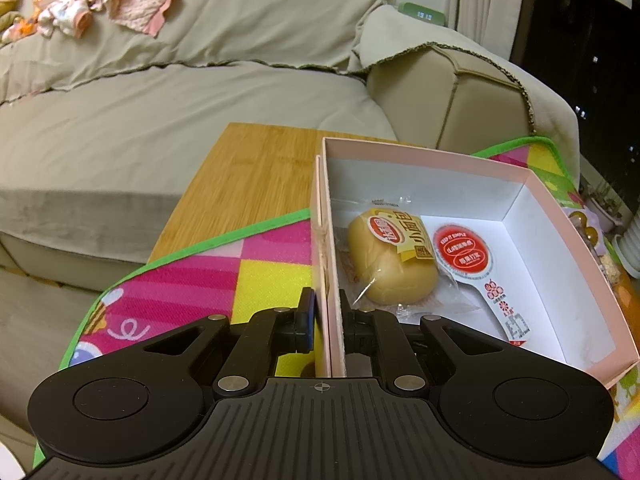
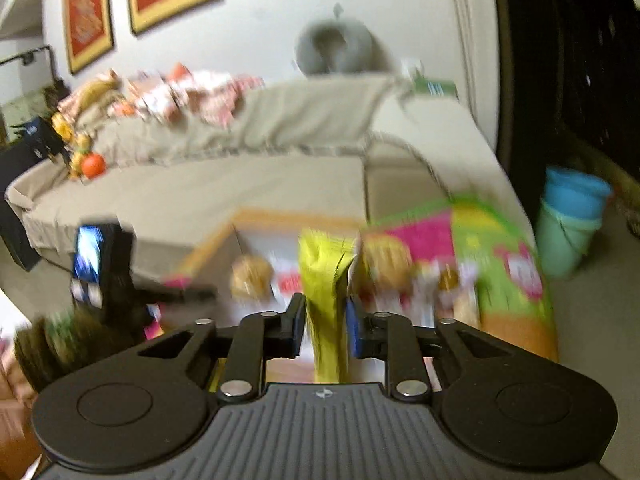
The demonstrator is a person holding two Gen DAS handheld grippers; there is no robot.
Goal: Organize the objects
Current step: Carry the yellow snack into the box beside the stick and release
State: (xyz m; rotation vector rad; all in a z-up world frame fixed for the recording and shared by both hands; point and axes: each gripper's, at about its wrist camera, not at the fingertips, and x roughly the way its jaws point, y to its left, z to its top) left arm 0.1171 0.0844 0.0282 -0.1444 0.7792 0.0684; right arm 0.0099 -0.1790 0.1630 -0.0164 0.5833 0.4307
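Pink cardboard box (image 1: 560, 216) sat on the counter (image 1: 256, 168), holding one bread roll (image 1: 384, 268) and one red-labelled packet (image 1: 464, 256). We clamped our left hand-held gripper (image 1: 331, 320) on its wall; our right hand-held gripper (image 2: 325, 320) pinched one yellow packet (image 2: 326, 280).

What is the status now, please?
Left gripper shut on pink box wall. Right gripper shut on yellow packet. Bun already in box. Nothing blocking.

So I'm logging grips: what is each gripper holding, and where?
Left gripper pinches the pink box by its near side wall. Right gripper clamps a yellow-green packet at mid-height.
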